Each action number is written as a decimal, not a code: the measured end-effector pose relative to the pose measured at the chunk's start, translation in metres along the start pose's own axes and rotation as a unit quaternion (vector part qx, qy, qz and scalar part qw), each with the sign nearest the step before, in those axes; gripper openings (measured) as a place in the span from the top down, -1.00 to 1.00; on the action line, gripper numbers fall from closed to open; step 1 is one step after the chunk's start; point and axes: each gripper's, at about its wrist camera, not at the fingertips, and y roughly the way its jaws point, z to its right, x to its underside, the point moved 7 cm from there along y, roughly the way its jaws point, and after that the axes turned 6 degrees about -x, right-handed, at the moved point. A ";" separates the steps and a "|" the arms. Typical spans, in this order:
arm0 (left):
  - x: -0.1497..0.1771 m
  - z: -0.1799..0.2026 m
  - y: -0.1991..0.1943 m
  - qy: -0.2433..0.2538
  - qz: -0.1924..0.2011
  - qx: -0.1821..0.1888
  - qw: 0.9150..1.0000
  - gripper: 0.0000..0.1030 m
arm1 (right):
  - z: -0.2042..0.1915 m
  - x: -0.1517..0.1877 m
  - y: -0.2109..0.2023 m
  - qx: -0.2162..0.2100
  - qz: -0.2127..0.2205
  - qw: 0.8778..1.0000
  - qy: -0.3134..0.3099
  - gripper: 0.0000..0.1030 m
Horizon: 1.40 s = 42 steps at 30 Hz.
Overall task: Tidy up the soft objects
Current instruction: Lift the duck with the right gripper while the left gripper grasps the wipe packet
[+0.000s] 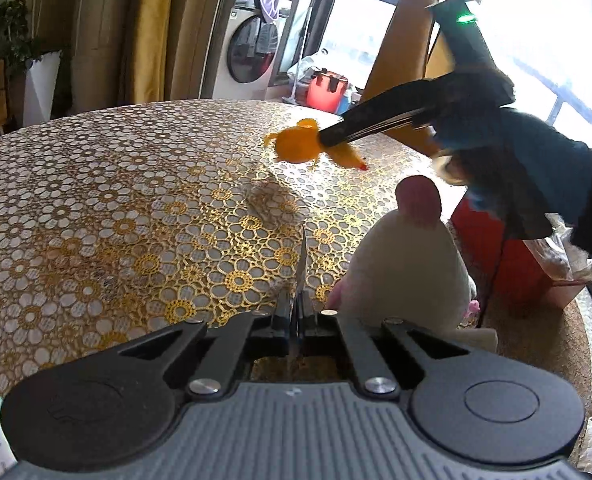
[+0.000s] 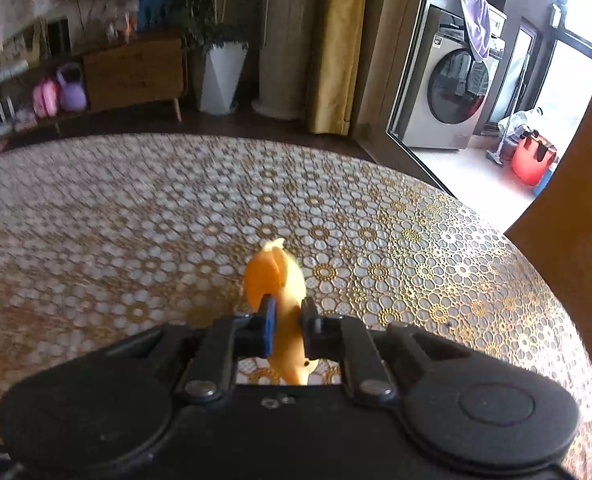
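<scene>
- Orange rubber chicken (image 2: 280, 280): pinched at mid-body between the pads of the right gripper (image 2: 286, 320), seemingly raised just off the table (image 2: 96, 220), beyond the white plush toy (image 1: 407, 264) as seen from the left wrist.
- Risk of slipping out: soft, squashy body, narrow bite near the middle, long ends hanging free to either side; a quick swing likely to shake it loose.
- Risk of dragging: head end hanging low near the lace tablecloth (image 1: 96, 220), liable to catch in the openwork if carried too low.
- Left gripper (image 1: 297, 300): pressed together on a thin pale sheet (image 1: 301, 256) standing edge-on between the pads, just left of the plush toy; what it is, too thin to tell.
- Plush toy upright at the near table edge, close to falling if nudged by either gripper.
- Small pale lace-patterned lump (image 1: 272, 204) beyond and left of the plush toy, between it and the chicken; right in the path of a low carry toward the plush toy.
- Red bin (image 1: 507, 256) just right of the plush toy, off the table.
- Far behind the plush toy: washing machine (image 1: 252, 52), red bucket (image 1: 323, 90), well clear of everything.
</scene>
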 end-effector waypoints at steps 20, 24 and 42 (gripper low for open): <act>-0.016 0.040 -0.087 -0.006 0.022 -0.029 0.999 0.94 | 0.009 0.066 -0.171 -0.057 0.050 0.995 0.067 0.77; -0.020 0.059 -0.106 -0.003 0.026 -0.028 0.999 0.94 | 0.009 0.081 -0.207 -0.057 0.066 0.993 0.078 0.77; -0.035 0.188 -0.149 0.061 0.045 0.010 0.997 0.94 | 0.047 0.127 -0.351 -0.020 0.144 0.984 0.099 0.77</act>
